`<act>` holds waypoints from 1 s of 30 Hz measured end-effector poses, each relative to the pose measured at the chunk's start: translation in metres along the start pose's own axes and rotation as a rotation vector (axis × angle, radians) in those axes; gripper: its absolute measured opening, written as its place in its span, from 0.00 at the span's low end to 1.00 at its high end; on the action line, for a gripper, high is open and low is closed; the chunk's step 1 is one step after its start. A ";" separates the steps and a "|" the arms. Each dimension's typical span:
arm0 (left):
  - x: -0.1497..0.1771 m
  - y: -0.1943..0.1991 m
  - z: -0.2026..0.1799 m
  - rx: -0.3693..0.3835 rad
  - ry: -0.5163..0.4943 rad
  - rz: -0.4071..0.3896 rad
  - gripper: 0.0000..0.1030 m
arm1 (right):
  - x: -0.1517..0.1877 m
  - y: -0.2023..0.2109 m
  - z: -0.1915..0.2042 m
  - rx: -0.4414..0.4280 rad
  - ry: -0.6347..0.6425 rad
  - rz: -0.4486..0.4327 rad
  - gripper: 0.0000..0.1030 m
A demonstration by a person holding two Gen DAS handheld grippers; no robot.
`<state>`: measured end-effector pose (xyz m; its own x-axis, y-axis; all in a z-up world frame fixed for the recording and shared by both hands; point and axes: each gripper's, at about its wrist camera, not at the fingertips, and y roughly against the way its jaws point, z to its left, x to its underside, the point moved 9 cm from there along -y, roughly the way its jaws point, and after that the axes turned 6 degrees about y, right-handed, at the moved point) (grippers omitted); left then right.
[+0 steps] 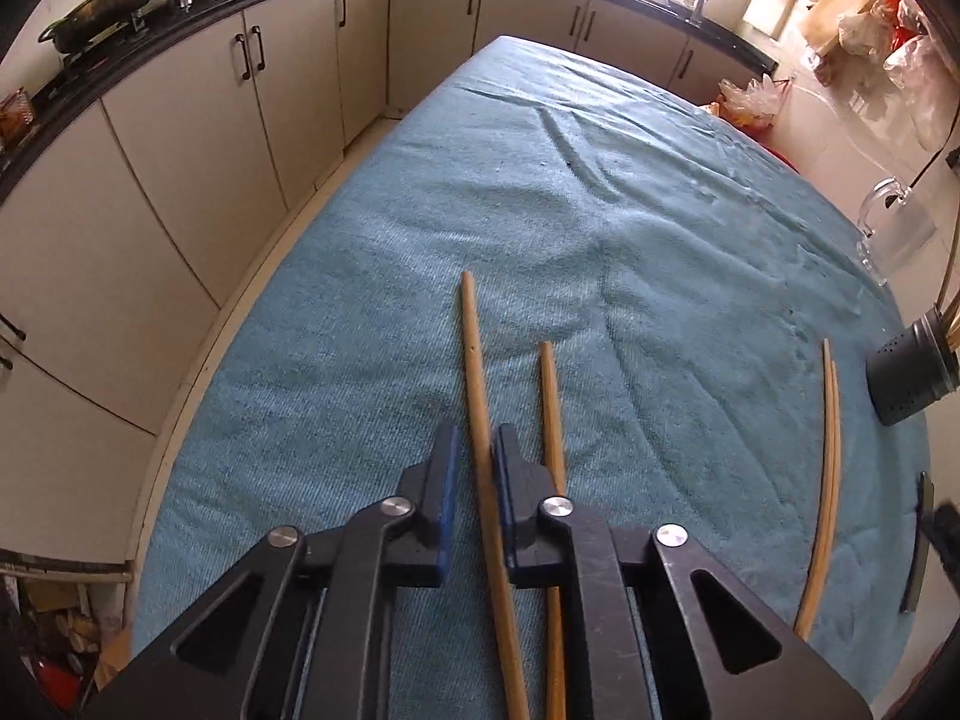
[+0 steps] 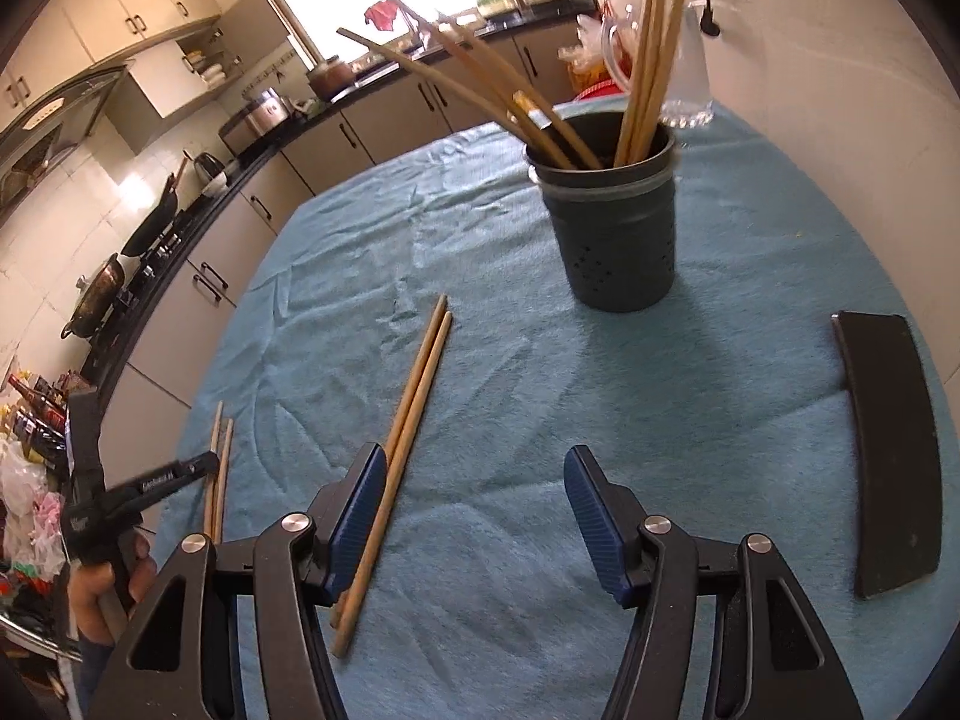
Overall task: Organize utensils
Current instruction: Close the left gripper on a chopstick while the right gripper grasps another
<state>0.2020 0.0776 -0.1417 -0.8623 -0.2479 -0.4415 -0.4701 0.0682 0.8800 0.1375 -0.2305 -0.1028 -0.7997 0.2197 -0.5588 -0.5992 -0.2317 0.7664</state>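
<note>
In the left wrist view my left gripper (image 1: 477,441) is shut on one wooden chopstick (image 1: 471,348) that points away over the blue cloth. A second chopstick (image 1: 551,402) lies just right of the right finger, outside the jaws. In the right wrist view my right gripper (image 2: 474,468) is open over the cloth with nothing between its pads. A pair of chopsticks (image 2: 417,408) lies along the outside of its left finger. The dark holder (image 2: 612,240) stands beyond it, upright, with several chopsticks in it. The left gripper (image 2: 204,465) shows at the far left on its chopsticks (image 2: 221,480).
A flat black slab (image 2: 888,456) lies on the cloth at the right. A glass mug (image 1: 894,234) stands beyond the holder (image 1: 912,372). The table's (image 1: 420,252) left edge drops toward kitchen cabinets (image 1: 180,168). A hand (image 2: 102,594) holds the left gripper's handle.
</note>
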 end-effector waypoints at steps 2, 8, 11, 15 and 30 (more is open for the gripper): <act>0.005 0.003 0.001 0.011 0.001 0.000 0.09 | -0.007 -0.010 0.003 0.005 -0.009 0.030 0.54; 0.010 0.006 0.004 0.040 0.004 -0.010 0.09 | -0.020 -0.052 0.015 0.038 -0.023 0.118 0.30; 0.011 0.006 0.005 0.044 -0.004 -0.013 0.09 | -0.023 -0.073 0.022 0.058 -0.022 0.154 0.26; 0.011 0.006 0.004 0.048 -0.014 -0.022 0.09 | -0.029 -0.091 0.024 0.098 -0.011 0.182 0.23; 0.003 0.001 -0.001 -0.001 -0.051 -0.014 0.09 | -0.032 -0.115 0.031 0.246 0.122 0.244 0.21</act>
<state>0.1987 0.0755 -0.1416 -0.8642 -0.1994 -0.4620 -0.4819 0.0640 0.8739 0.2331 -0.1813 -0.1634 -0.9254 0.0684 -0.3728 -0.3752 -0.0254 0.9266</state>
